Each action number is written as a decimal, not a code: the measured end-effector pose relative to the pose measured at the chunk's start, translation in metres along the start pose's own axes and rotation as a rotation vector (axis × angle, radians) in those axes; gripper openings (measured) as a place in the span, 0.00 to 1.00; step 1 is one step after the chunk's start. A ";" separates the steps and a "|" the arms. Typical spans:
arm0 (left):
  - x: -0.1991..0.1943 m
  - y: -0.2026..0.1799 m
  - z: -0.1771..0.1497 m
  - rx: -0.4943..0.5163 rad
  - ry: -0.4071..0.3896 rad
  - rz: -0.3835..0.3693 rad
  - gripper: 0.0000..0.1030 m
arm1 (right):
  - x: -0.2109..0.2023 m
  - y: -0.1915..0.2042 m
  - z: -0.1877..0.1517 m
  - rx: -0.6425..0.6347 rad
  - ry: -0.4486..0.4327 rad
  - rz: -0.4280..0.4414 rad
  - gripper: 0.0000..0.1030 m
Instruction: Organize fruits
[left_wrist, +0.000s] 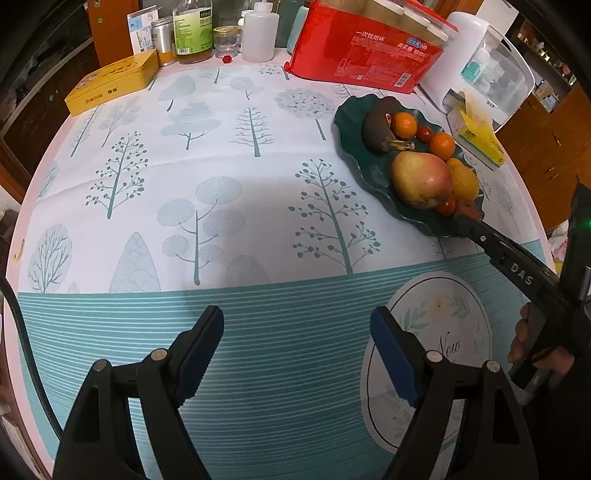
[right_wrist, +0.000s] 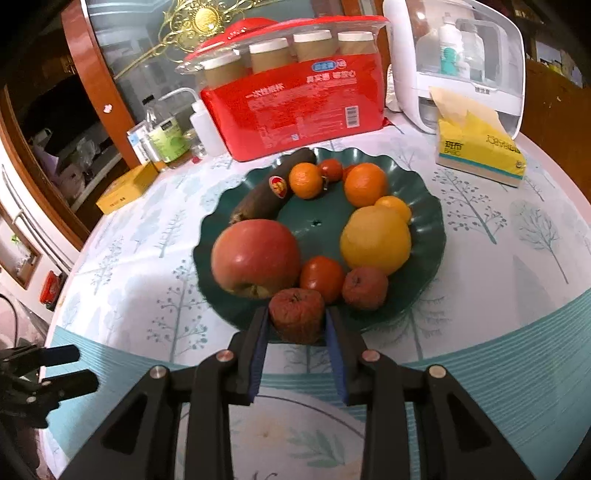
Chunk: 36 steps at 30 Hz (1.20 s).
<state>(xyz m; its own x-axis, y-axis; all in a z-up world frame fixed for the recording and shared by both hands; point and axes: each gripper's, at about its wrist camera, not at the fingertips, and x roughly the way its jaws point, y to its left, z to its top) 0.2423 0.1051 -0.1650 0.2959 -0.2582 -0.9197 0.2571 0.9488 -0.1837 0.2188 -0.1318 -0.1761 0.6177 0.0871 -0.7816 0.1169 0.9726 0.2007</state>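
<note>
Honestly most of the tablecloth (left_wrist: 229, 206) is wide open, whole left and middle stretch has nothing on it, so a hand could sweep straight across. The clutter's all along the far edge: yellow tin (left_wrist: 112, 82), a few bottles and jars (left_wrist: 192, 31), then the big red pack of paper cups (right_wrist: 295, 98) right behind the green plate (right_wrist: 428, 266). White appliance (right_wrist: 461, 62) and the tissue box (right_wrist: 480, 147) block the far right corner. The plate itself is packed around the rim: apple (right_wrist: 255, 256), lemon (right_wrist: 375, 240), oranges, a brown banana (right_wrist: 273, 188). Only its centre is bare. The near side is taken by the right gripper (right_wrist: 297, 321), clamped on a wrinkly red fruit (right_wrist: 295, 319).
</note>
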 end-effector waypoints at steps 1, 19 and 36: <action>-0.002 -0.002 -0.001 -0.002 -0.005 -0.001 0.78 | 0.000 -0.001 0.000 0.001 0.005 -0.005 0.32; -0.043 -0.057 -0.084 -0.144 -0.035 0.004 0.78 | -0.087 -0.027 -0.070 -0.034 0.111 0.116 0.68; -0.157 -0.156 -0.140 -0.057 -0.161 0.137 0.83 | -0.253 -0.061 -0.098 -0.099 0.166 0.106 0.85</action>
<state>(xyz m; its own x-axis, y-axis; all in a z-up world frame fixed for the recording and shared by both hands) 0.0265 0.0231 -0.0405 0.4688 -0.1474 -0.8709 0.1530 0.9846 -0.0843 -0.0210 -0.1925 -0.0489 0.4848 0.2165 -0.8474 -0.0241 0.9718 0.2345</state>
